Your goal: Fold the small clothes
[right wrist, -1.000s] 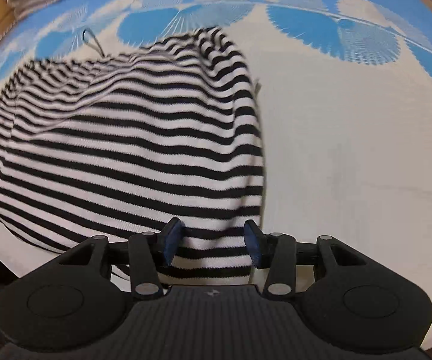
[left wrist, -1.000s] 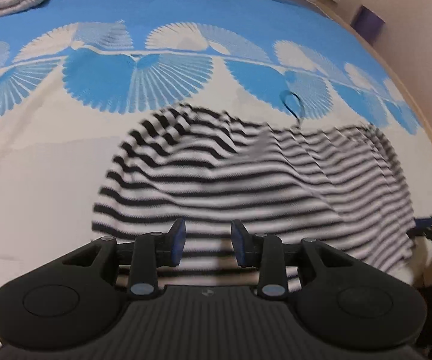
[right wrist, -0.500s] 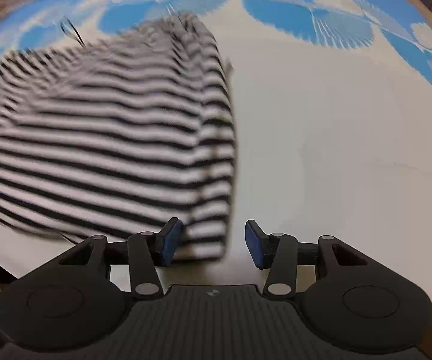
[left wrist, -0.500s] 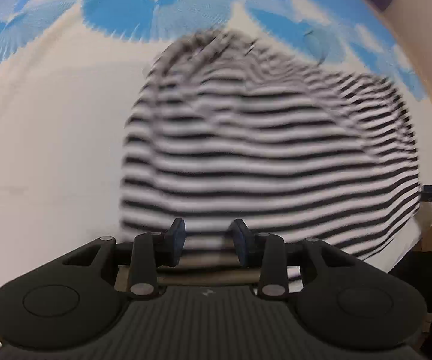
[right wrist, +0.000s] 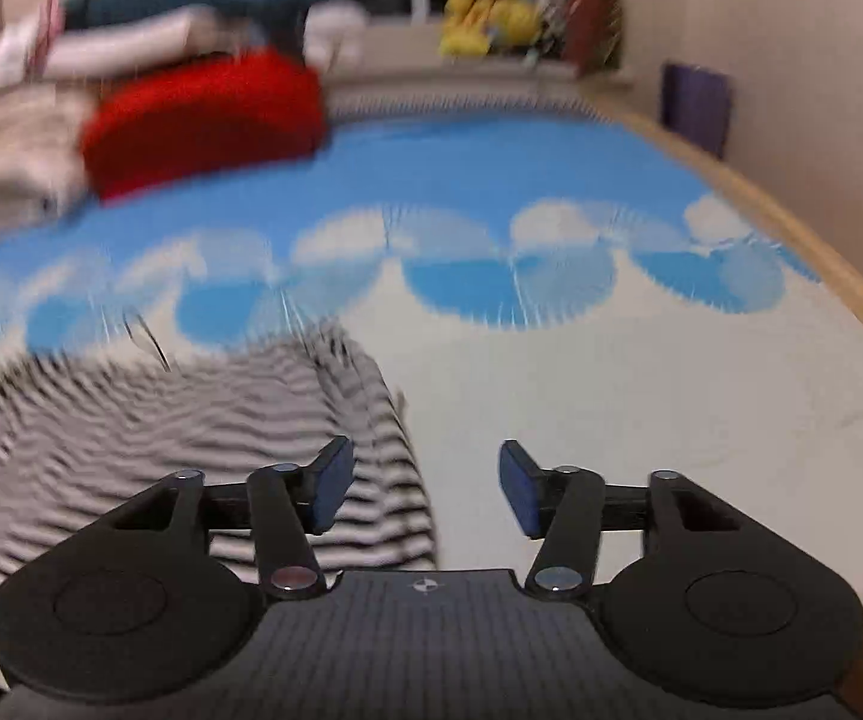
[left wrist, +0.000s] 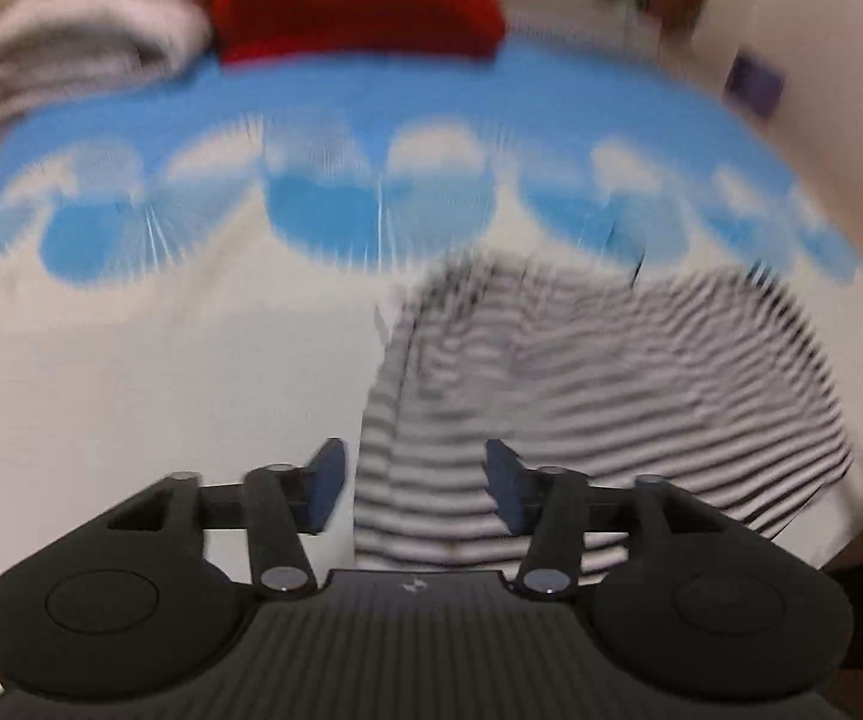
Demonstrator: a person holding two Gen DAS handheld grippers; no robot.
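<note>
A black-and-white striped garment (left wrist: 599, 396) lies on the bed near its front edge; it also shows in the right wrist view (right wrist: 149, 420). Both views are motion-blurred. My left gripper (left wrist: 413, 483) is open and empty, above the garment's left edge. My right gripper (right wrist: 425, 483) is open and empty, above the garment's right edge, with the garment under its left finger (right wrist: 329, 480).
The bed has a white and blue fan-patterned sheet (right wrist: 551, 276). A red cushion (left wrist: 353, 0) and folded pale blankets (left wrist: 83, 18) lie at the head. A wooden bed rim (right wrist: 791, 240) and a wall run along the right.
Both grippers have opened wider, pulled back and tilted up from the garment, so more of the bed and room shows. The garment now lies on the sheet, free of both grippers.
</note>
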